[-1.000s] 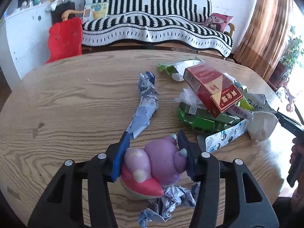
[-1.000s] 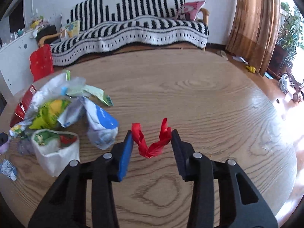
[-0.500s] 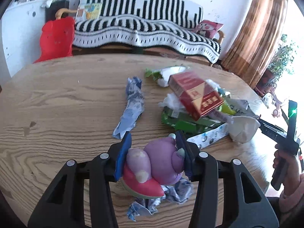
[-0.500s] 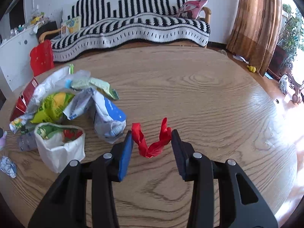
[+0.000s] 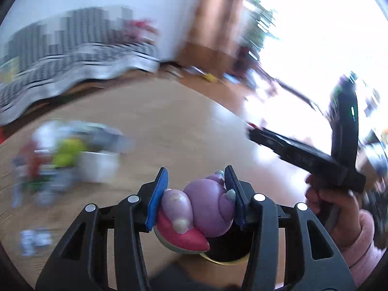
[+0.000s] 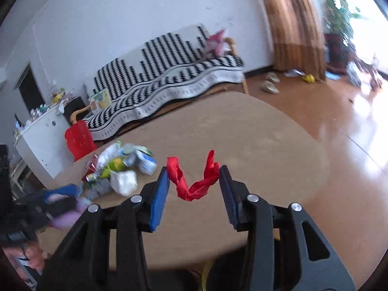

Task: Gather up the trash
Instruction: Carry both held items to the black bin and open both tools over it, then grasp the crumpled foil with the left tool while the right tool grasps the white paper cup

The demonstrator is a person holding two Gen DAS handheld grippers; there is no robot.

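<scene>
My left gripper [image 5: 196,177] is shut on a purple and pink soft toy figure [image 5: 206,206], held up off the round wooden table [image 5: 169,121]. My right gripper [image 6: 193,173] is shut on a twisted red strip of wrapper [image 6: 191,191] that spans its blue pads. Under both loads, past the table's near edge, shows a dark round opening with a gold rim [image 5: 218,254]. The trash pile [image 6: 118,167] of wrappers, boxes and a white bag lies on the table to the left, blurred in the left wrist view. A hand in a pink sleeve [image 5: 339,215] holds the right gripper's black body [image 5: 303,155].
A crumpled paper scrap [image 5: 34,240] lies on the table's near left. Behind the table stand a sofa with a black and white striped cover [image 6: 169,72], a red chair [image 6: 78,138] and a white cabinet [image 6: 41,131]. Brown curtains [image 6: 291,24] and shoes [image 6: 269,84] are at the right.
Both grippers have swung up and back from the trash pile towards the table's near edge, each still holding its load. The dark gold-rimmed opening has come into view below them.
</scene>
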